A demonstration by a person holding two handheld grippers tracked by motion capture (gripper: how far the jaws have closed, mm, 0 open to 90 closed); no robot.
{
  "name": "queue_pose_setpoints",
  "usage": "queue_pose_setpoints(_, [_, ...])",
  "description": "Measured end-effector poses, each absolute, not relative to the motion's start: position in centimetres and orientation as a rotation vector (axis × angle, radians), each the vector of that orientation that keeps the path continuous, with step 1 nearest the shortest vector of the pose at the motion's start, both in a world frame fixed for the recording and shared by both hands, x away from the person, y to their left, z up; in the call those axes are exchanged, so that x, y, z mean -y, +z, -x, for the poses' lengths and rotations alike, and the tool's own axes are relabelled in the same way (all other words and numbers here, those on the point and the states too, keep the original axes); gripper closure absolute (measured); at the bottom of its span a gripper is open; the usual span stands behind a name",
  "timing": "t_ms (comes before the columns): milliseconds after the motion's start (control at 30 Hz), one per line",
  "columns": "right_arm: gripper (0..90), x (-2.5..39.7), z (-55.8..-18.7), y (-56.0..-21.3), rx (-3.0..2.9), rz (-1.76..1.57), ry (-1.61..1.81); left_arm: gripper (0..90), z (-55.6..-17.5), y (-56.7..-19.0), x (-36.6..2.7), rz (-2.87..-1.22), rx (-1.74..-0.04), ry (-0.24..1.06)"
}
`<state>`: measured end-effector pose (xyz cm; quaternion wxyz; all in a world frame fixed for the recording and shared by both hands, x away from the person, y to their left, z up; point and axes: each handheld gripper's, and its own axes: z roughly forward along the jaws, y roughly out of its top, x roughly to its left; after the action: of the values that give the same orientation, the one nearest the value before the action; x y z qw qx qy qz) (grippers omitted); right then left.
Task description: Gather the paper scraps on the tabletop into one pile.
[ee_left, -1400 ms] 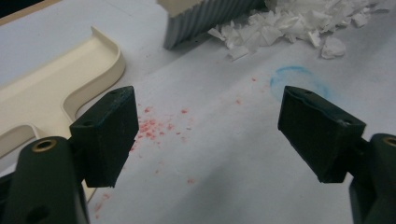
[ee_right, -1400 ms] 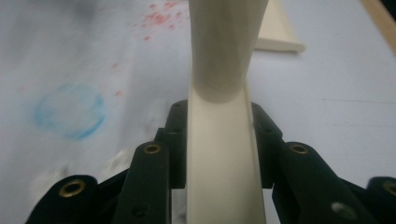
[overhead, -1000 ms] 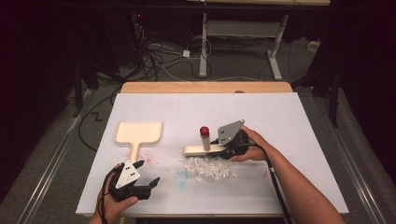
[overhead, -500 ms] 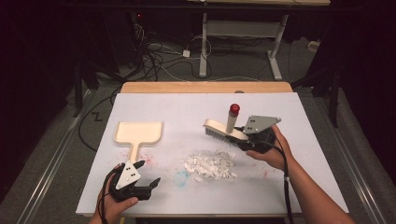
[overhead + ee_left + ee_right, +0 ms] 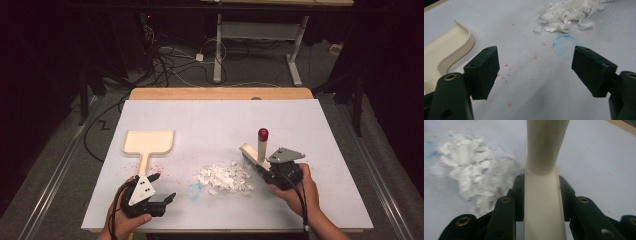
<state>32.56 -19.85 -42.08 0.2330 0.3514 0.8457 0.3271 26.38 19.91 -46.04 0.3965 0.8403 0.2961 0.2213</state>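
Right gripper [image 5: 264,169] clamps the cream brush [image 5: 252,156], red-tipped handle upright, just right of the paper scraps [image 5: 224,178] mid-table. Left gripper [image 5: 162,189] hovers near the front edge, jaws wide and empty, beside the dustpan [image 5: 148,143].

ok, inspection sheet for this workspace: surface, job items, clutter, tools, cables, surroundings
Surface: white board on a wooden table, with red specks and a blue ring mark.
Job's things: cream brush with red-tipped handle; pile of white paper scraps; cream dustpan lying flat.
Clutter: nothing seen.
Tools: left tool open, holding nothing, near the dustpan handle; right tool shut on the brush, beside the scraps.
Cables: one trails from each tool; more lie tangled on the floor.
Surroundings: dark room, metal desk frame behind.
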Motion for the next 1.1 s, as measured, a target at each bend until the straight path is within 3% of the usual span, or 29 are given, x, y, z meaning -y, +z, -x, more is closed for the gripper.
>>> queue_pose_setpoints(700, [67.0,12.8,-29.9,-44.0,-2.203,-1.009,0.961,21.1,-26.4,-45.8,-20.1,-2.100,-0.739,0.545])
queue_pose_setpoints(1100, [67.6,11.1,-29.4,-43.9,-2.153,-0.987,1.089,21.0,-26.3,-45.8,-20.0,-2.089,-0.729,0.548])
